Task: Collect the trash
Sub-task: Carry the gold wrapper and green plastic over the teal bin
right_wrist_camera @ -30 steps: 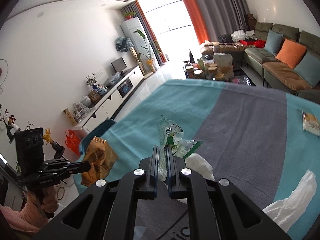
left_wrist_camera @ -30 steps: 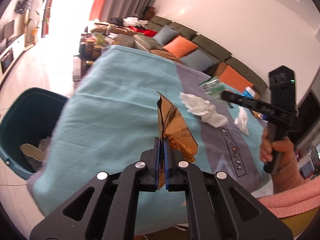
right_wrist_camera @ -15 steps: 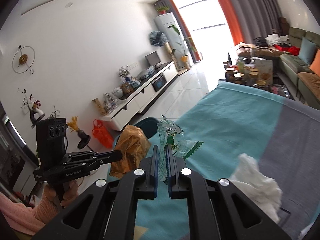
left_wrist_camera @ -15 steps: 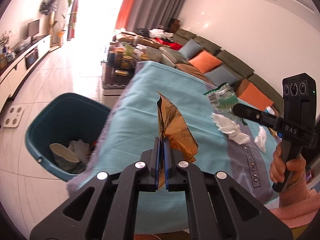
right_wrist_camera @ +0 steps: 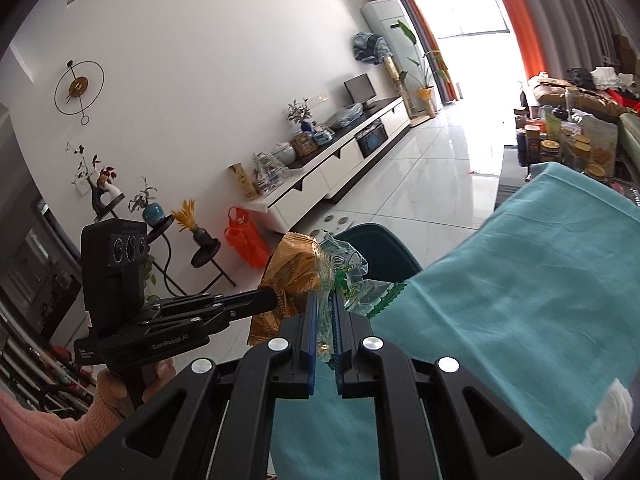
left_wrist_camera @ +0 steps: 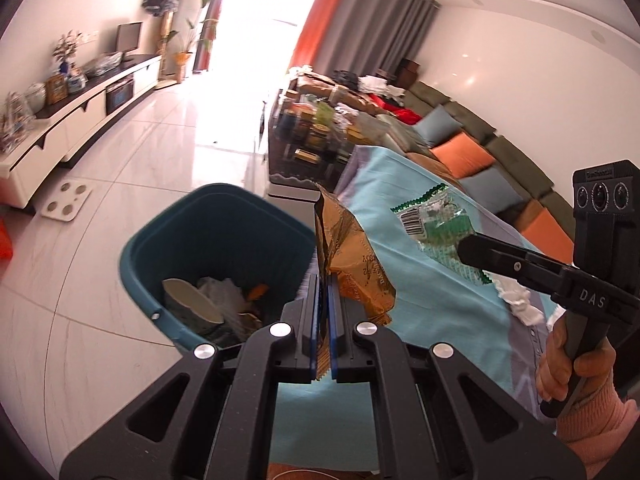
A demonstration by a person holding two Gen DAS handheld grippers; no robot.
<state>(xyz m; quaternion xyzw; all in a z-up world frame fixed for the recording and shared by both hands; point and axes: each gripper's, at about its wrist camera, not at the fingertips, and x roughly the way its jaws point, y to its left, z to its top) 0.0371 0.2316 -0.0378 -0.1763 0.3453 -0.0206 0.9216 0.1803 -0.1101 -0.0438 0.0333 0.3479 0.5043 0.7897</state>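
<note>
The counter (left_wrist_camera: 420,320) in front of me is draped in a teal cloth with a grey band, and a crumpled white tissue (left_wrist_camera: 518,304) lies on it toward my right. Just off its left edge a dark teal bin (left_wrist_camera: 192,248) stands on the glossy white tiled floor, already holding a paper cup, tissue and scraps. Along the far left wall runs a low white TV cabinet (right_wrist_camera: 320,176) with vases and a small screen; beyond the counter there is a cluttered coffee table (left_wrist_camera: 316,132) and a long sofa (left_wrist_camera: 480,148) with orange and blue cushions, and bright light comes past orange and grey curtains.

My left gripper (left_wrist_camera: 324,292) has its fingers pressed together on the lower edge of a crinkled gold snack wrapper (left_wrist_camera: 352,264), which stands up above them, near the bin's right rim. My right gripper (right_wrist_camera: 324,312) is likewise clamped tight on a clear green-printed wrapper (right_wrist_camera: 352,276), held in the air just right of the gold one, over the counter's left edge
</note>
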